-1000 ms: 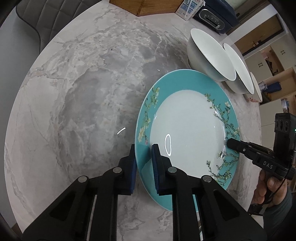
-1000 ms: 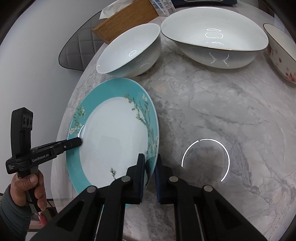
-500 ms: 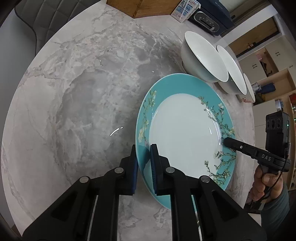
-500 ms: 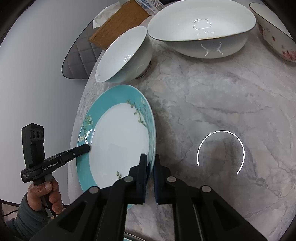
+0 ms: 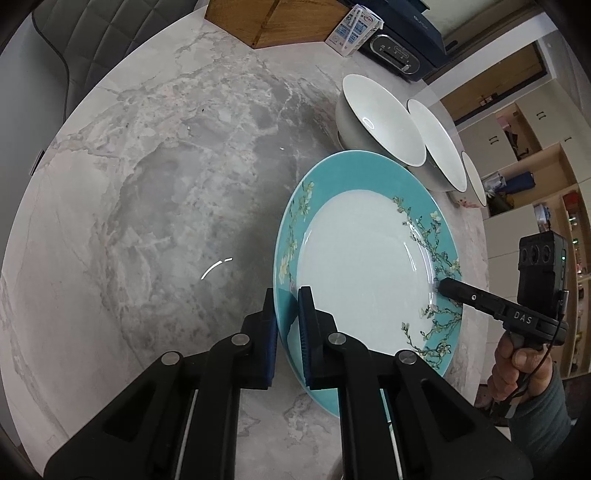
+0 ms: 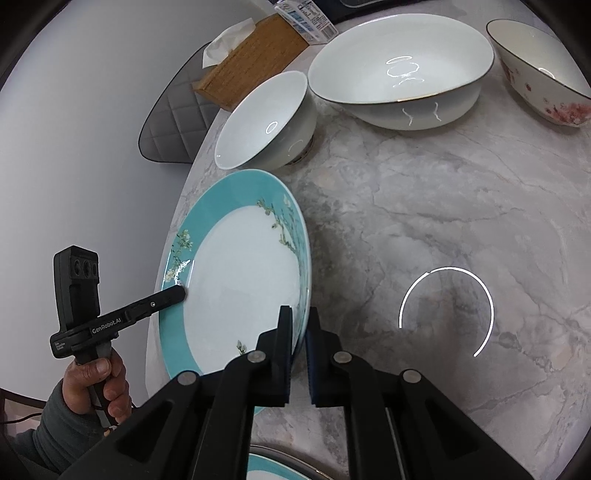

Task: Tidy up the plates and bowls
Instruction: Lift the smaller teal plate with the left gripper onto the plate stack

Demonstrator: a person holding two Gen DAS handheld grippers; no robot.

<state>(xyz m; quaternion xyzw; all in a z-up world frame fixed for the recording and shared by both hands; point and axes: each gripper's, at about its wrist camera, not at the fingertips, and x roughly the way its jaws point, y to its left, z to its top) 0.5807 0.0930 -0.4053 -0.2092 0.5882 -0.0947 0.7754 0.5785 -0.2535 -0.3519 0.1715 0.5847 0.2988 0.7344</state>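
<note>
A teal-rimmed plate (image 5: 362,266) with a white centre and blossom sprigs hangs tilted just above the marble table (image 5: 166,184). My left gripper (image 5: 286,306) is shut on its near rim, pads on either side of the edge. In the left wrist view my right gripper (image 5: 443,287) pinches the opposite rim. From the right wrist, the same plate (image 6: 240,280) has my right gripper (image 6: 298,314) shut on its right rim and the left gripper (image 6: 179,293) on its left edge. Three bowls stand behind it: a small white bowl (image 6: 262,122), a wide white bowl (image 6: 399,70) and a pink-flowered bowl (image 6: 535,70).
A wooden tissue box (image 6: 251,62), a milk carton (image 5: 354,31) and a dark appliance (image 5: 399,55) line the table's far edge. Another teal plate (image 6: 273,469) peeks in below my right gripper. A grey quilted chair (image 5: 74,40) stands beside the table.
Both pairs of jaws have narrowed onto the plate's rims. The plate has come up a little off the table with both grippers, and the bowls now sit farther away in both views.
</note>
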